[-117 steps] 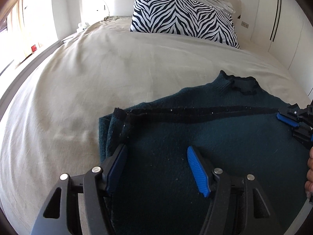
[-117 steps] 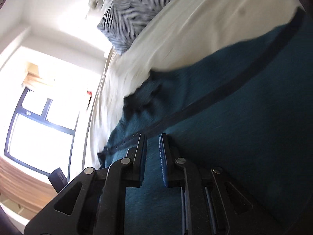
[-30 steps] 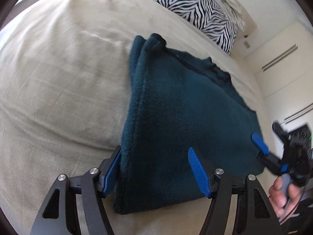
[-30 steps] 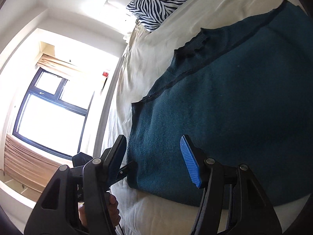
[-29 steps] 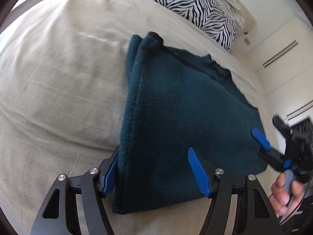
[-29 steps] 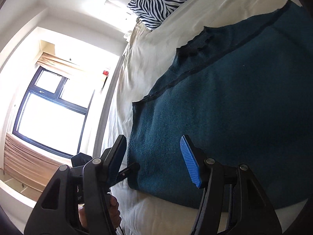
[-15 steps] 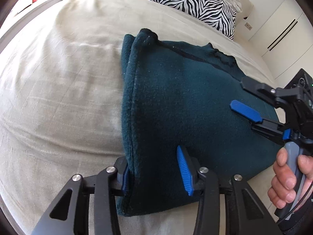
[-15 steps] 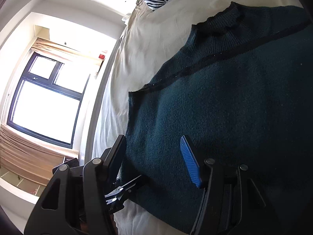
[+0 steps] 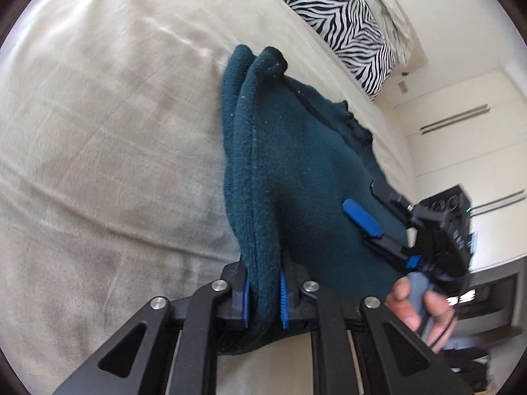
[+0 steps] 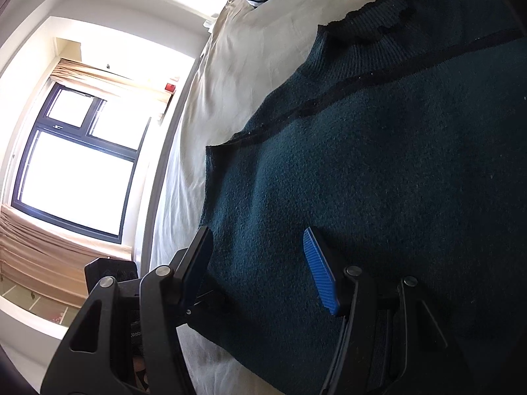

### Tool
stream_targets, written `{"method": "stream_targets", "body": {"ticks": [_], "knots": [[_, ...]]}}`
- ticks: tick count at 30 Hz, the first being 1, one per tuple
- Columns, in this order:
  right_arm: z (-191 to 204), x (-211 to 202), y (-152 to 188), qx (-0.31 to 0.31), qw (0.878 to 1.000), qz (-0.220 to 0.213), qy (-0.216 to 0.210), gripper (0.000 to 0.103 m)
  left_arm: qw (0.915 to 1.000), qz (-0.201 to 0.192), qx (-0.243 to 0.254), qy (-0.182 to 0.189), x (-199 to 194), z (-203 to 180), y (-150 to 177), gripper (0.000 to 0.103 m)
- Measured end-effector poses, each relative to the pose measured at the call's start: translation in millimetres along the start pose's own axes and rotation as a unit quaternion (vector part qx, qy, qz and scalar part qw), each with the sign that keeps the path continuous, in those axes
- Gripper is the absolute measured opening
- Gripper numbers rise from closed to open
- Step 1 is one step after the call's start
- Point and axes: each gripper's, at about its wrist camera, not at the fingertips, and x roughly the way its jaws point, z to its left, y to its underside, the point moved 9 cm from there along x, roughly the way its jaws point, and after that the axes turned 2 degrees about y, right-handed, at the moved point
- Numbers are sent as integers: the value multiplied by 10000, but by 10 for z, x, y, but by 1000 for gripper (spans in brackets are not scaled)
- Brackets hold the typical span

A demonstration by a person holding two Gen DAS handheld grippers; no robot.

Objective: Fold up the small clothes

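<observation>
A dark teal knit sweater (image 9: 313, 171) lies folded on the beige bed (image 9: 98, 131), collar toward the pillow. My left gripper (image 9: 263, 276) has its jaws closing on the thick folded left edge at the near corner, and the blue pads press into the knit from both sides. In the left wrist view my right gripper (image 9: 359, 194) hovers open over the sweater's near right part, held by a hand (image 9: 415, 309). In the right wrist view the right gripper (image 10: 257, 233) stands open low over the sweater (image 10: 378, 164), fingers apart with flat knit below them.
A zebra-striped pillow (image 9: 336, 16) sits at the head of the bed. White wardrobe doors (image 9: 461, 125) stand to the right. A bright window (image 10: 75, 171) with a beige blind is beyond the bed's far side. Bare sheet spreads left of the sweater.
My left gripper's jaws went from wide apart to pinched on the sweater's folded edge, and its view rolled. The right gripper moved in over the sweater and stayed open.
</observation>
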Motion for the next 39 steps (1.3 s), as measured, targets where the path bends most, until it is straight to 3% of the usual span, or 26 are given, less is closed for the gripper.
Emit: {"method": "stream_targets", "body": {"ticks": [4,8,15,22,24,27,28,29,32,35,39], "knots": [[-16,-40,-16,146,9997,8,-188,56,9996,-106,-37,250,-83,-94,-25,13],[-92,-266,-82,514,9960,-115,-719,56,9987,-242,153,426,-164,-387,-72,13],[-439,-919,-230,993,9867,-476,-1195,62,9916,-292,1001,762,-38,-1381,-58,13],[-1064,-1704,-395,1645,9692,-878,-1609,74,9757,234,1894,1075,793,-2427,276,13],[-1259,-1802,-402,1854,9643,-925,-1647,74,9710,466,2031,1172,1116,-2522,385,16],[-1488,-1907,-399,2070,9576,-907,-1784,73,9713,889,1877,1162,1516,-2437,543,24],[-1531,-1911,-386,2090,9583,-871,-1741,73,9699,922,1902,1210,1526,-2417,604,29],[-1535,-1913,-380,2035,9600,-855,-1723,73,9682,919,1945,1278,1501,-2411,648,41],[-1424,-1779,-358,1861,9679,-805,-1482,73,9624,730,2119,1532,1272,-2448,677,56],[-1300,-1612,-347,1700,9776,-686,-1036,73,9597,453,2249,1623,967,-2408,679,62],[-1184,-1435,-352,1309,9902,-441,-205,72,9636,253,2198,1502,714,-2200,653,62]]}}
